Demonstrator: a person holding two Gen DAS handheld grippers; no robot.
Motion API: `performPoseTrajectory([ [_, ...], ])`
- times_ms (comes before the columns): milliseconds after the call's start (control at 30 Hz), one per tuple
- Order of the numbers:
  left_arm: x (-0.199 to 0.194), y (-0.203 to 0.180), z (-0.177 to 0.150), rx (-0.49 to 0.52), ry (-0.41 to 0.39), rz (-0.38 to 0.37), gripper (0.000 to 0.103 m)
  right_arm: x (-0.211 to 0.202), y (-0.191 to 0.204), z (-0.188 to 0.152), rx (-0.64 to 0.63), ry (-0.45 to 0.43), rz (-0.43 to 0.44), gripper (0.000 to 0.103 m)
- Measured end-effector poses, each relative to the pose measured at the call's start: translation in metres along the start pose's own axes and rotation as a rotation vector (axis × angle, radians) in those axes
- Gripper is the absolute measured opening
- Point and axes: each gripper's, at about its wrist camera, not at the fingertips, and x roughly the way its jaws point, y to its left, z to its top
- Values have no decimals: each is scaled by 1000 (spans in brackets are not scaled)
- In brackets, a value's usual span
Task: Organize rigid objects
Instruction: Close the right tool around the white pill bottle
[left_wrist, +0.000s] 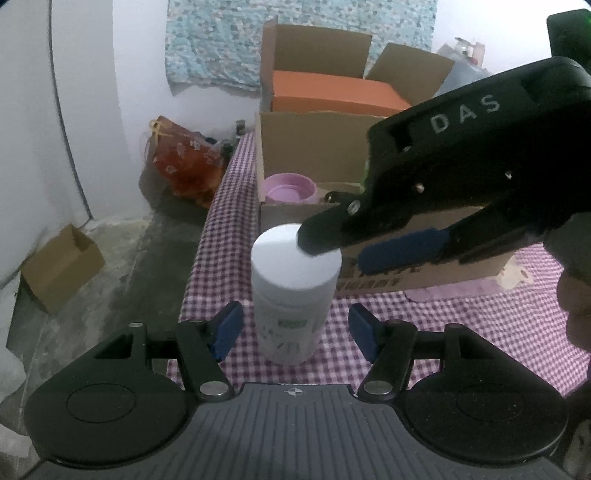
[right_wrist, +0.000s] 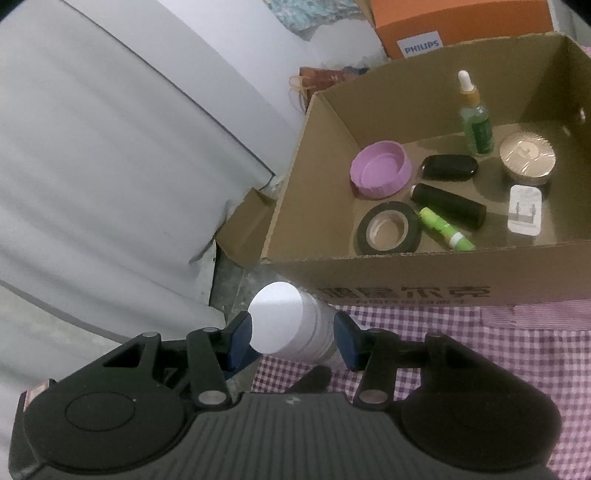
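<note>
While the white jar (left_wrist: 293, 291) stands on the bench (left_wrist: 424, 332) before the cardboard box (right_wrist: 461, 280), your right tongs (right_wrist: 292, 334) straddle its lid, and your left tongs (left_wrist: 295, 328) wait wide, empty.

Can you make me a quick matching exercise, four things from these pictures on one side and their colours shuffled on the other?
Things:
1. lid
2. tape
3. jar
4. dropper bottle

Colours:
A. white
B. green
C. purple
D. black

Pairs: 1-C, 2-D, 3-A, 4-B
</note>
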Motion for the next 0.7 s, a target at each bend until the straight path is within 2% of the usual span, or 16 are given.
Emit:
performPoseTrajectory([
  [200, 7, -3, 5, -4, 8, 4, 58, 8, 3, 1, -10, 12, 7, 52],
  [300, 9, -3, 5, -2, 6, 17, 52, 10, 3, 1, -10, 17, 11, 50],
  [467, 10, -1, 7, -12, 5, 20, 51, 11, 3, -1, -19, 13, 8, 46],
  [700, 4, -11, 5, 1, 7, 2, 51, -4, -2, -8, -10, 1, -2, 46],
])
